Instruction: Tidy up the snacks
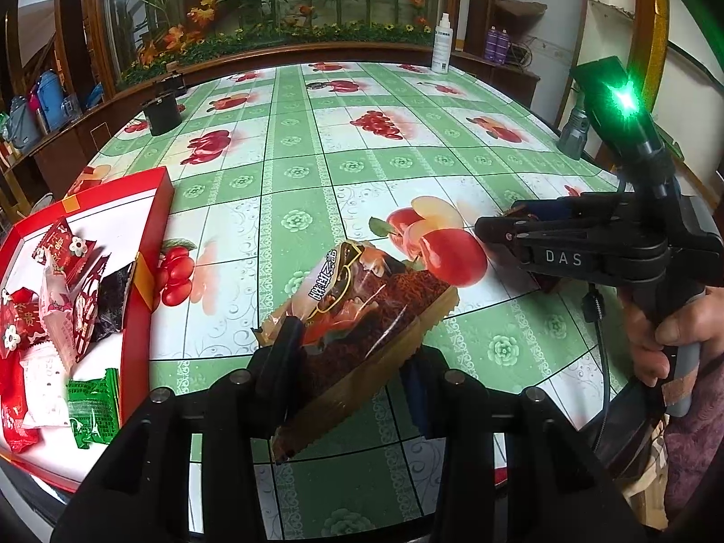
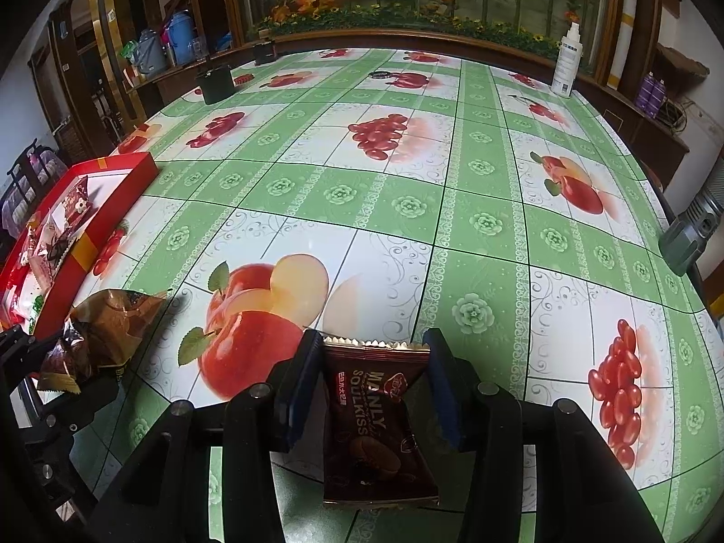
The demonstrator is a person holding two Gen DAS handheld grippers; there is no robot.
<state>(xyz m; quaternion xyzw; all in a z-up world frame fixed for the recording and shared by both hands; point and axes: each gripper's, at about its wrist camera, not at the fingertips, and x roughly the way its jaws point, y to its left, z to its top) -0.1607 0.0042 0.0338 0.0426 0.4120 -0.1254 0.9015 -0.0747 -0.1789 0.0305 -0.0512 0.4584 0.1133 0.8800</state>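
My left gripper (image 1: 350,353) is shut on a brown and gold snack packet (image 1: 362,307), held tilted just above the table; the packet also shows in the right wrist view (image 2: 108,330). My right gripper (image 2: 369,357) is shut on a dark brown "Manly Soulkiss" packet (image 2: 375,425); the gripper also shows in the left wrist view (image 1: 493,226) at the right. A red gift box (image 1: 149,235) with a white inside stands at the left and holds several small snack packets (image 1: 59,298). The box also shows in the right wrist view (image 2: 113,194).
The table wears a green and white fruit-print cloth (image 2: 407,203). A black pot (image 1: 160,111) stands far left, a white spray bottle (image 1: 442,45) far back, a grey cylinder (image 1: 574,131) at the right edge. A wooden ledge with flowers runs behind.
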